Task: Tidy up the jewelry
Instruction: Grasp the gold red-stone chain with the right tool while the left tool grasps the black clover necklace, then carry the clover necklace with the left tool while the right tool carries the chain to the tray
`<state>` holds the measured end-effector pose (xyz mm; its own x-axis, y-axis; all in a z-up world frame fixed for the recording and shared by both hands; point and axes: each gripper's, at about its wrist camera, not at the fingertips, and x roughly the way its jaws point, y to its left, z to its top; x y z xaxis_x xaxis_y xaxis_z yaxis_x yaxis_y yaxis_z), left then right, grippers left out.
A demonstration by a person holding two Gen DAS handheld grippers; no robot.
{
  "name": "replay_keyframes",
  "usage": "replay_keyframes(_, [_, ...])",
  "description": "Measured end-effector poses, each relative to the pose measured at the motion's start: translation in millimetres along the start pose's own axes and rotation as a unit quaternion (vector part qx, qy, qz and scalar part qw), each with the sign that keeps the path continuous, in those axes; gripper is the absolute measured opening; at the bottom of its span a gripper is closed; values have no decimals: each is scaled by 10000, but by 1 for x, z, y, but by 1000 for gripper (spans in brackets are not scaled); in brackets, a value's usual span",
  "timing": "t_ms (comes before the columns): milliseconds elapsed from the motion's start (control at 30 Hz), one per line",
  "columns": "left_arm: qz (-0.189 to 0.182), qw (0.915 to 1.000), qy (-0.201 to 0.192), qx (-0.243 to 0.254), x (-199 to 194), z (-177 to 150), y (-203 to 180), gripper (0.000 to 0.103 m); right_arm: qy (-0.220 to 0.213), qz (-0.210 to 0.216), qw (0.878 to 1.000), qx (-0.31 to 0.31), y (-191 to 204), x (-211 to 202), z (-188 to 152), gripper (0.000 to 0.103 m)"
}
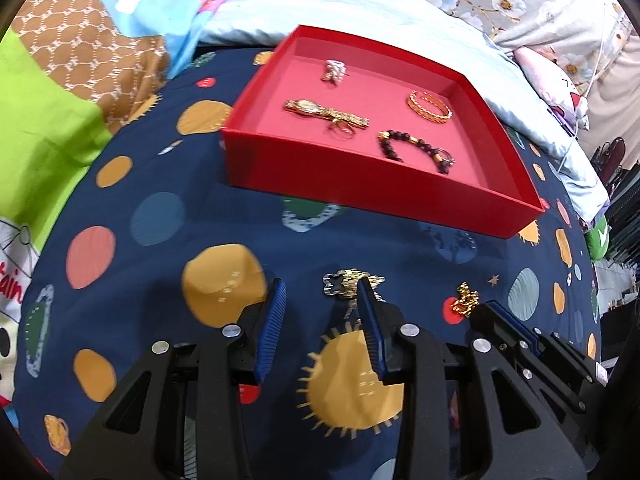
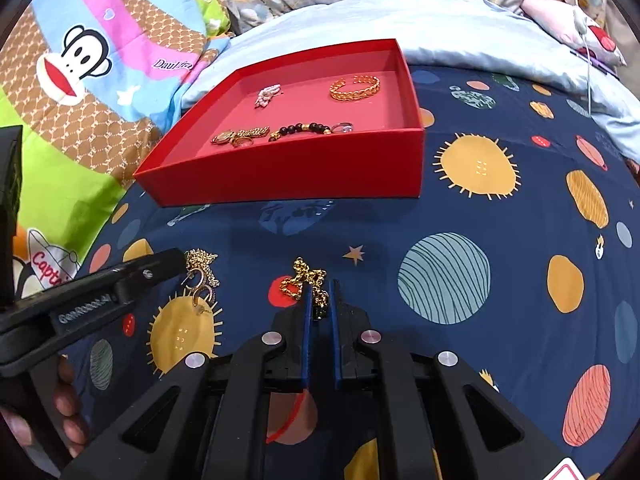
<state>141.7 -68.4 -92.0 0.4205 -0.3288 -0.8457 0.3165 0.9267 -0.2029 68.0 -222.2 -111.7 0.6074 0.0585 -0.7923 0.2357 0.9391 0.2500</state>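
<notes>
A red tray (image 1: pixel 360 184) on the planet-print bedspread holds a gold watch (image 1: pixel 320 112), a gold bangle (image 1: pixel 430 106), a dark bead bracelet (image 1: pixel 400 144) and a pearl piece (image 1: pixel 334 70). My left gripper (image 1: pixel 320 286) stands open just above the bedspread. A heap of gold chain and earrings (image 1: pixel 348 280) lies at its right fingertip, not between the pads. In the right wrist view, my right gripper (image 2: pixel 320 288) is shut on a chunky gold chain (image 2: pixel 298 280) that rests on the bedspread. The left gripper (image 2: pixel 168 262) shows there beside the heap of gold chain and earrings (image 2: pixel 202 276).
The tray (image 2: pixel 280 172) lies beyond both grippers, with open bedspread between. A pale blue blanket (image 2: pixel 440 32) and a cartoon-print quilt (image 2: pixel 80 60) bunch up behind and left of it. A hand (image 2: pixel 68 400) holds the left gripper's handle at the lower left.
</notes>
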Motion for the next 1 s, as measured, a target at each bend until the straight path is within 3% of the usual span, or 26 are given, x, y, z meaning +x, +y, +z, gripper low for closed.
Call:
replay_keyframes(167, [56, 9999, -4, 94, 7, 2, -9, 31, 7, 30, 10000, 34, -3, 0, 1, 7])
replay_keyframes(233, [19, 9999, 2, 106, 9, 2, -10, 16, 6, 21, 10000, 35, -3, 0, 1, 7])
replay_keyframes(300, [-23, 9999, 14, 116, 9, 2, -10, 13, 6, 21, 10000, 40, -4, 0, 1, 7])
replay_keyframes(600, [-51, 9998, -36, 182, 0, -2, -10, 13, -18, 50, 10000, 73, -3, -6, 4, 7])
replay_keyframes(1000, [-59, 9992, -338, 180, -38, 3, -7, 13, -361, 187, 9991, -93, 17, -42, 16, 7])
